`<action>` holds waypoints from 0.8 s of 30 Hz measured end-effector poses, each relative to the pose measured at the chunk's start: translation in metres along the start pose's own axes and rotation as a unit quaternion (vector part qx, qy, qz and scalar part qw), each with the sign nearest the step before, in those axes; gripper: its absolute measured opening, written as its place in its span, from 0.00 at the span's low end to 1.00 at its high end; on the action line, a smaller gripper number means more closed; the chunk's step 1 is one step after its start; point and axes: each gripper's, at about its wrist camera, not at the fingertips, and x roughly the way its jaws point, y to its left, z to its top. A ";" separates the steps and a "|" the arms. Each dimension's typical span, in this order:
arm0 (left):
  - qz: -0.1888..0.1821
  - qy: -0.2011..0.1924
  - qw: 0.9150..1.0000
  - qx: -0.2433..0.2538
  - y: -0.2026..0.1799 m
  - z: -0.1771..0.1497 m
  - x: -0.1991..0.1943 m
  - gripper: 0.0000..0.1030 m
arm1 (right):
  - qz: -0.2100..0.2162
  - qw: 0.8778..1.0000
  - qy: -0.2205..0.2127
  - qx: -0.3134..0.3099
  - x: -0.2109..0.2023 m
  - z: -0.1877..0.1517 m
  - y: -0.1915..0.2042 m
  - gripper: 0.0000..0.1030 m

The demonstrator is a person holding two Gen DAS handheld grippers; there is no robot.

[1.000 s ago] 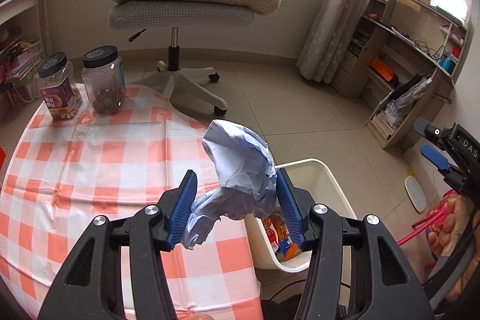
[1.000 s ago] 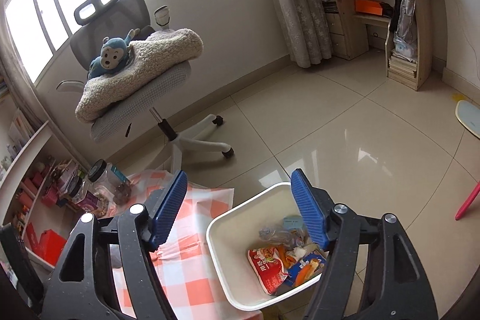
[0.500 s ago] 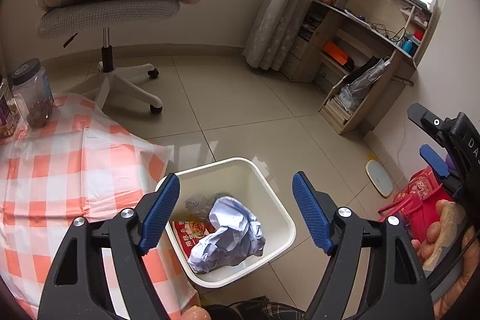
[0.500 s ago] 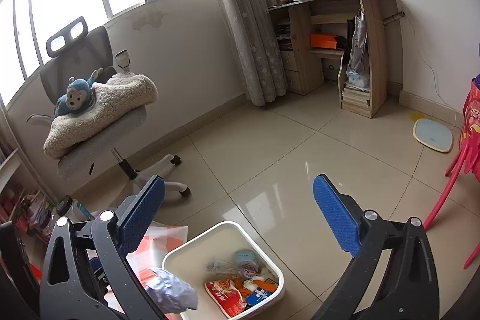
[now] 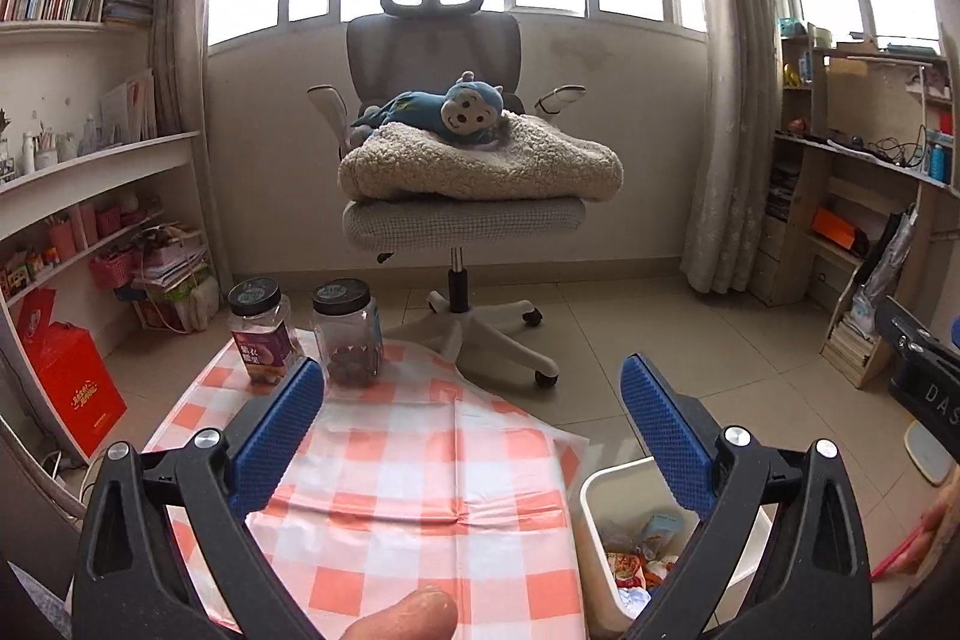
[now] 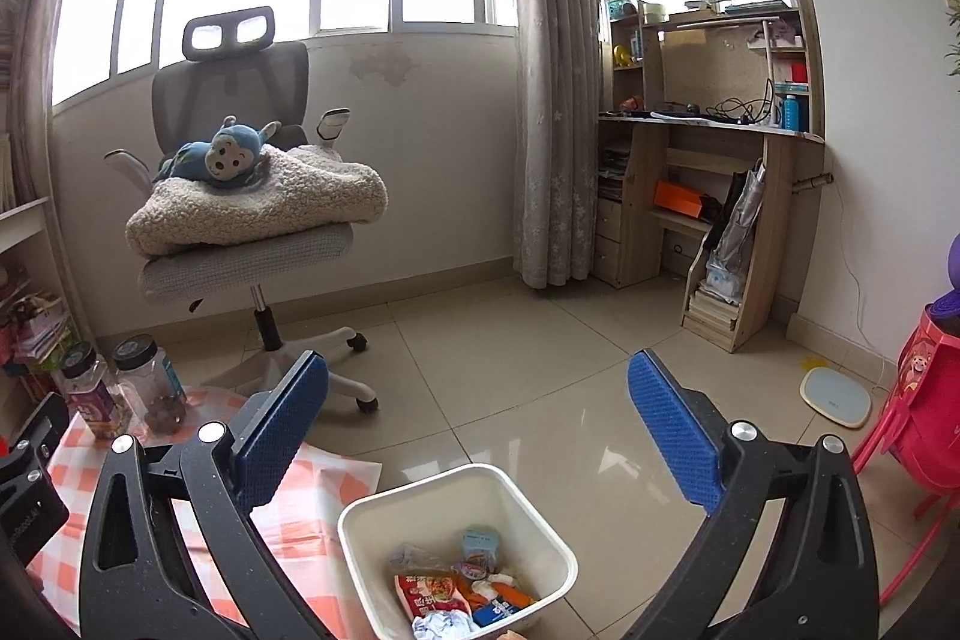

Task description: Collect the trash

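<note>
Trash (image 6: pixel 462 589) in white bin (image 6: pixel 360 511) (below both grippers), fingers (image 6: pixel 675 427) spread wide, grasping nothing

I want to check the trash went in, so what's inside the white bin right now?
The white bin holds a red snack wrapper, a crumpled pale-blue paper and small colourful packets. Anything beneath that pile is covered.

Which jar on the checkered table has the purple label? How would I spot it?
Find the orange-and-white checkered table in front of the grey office chair. Two black-lidded clear jars stand side by side at its far edge. Yours is the left jar, with a purple label; its neighbour, the right jar, shows brown bits at the bottom and no purple.
</note>
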 end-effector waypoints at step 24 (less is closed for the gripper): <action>0.064 0.044 0.997 -0.026 0.119 -0.044 0.010 0.94 | 0.089 0.995 0.024 -0.024 -0.014 -0.057 0.130 0.93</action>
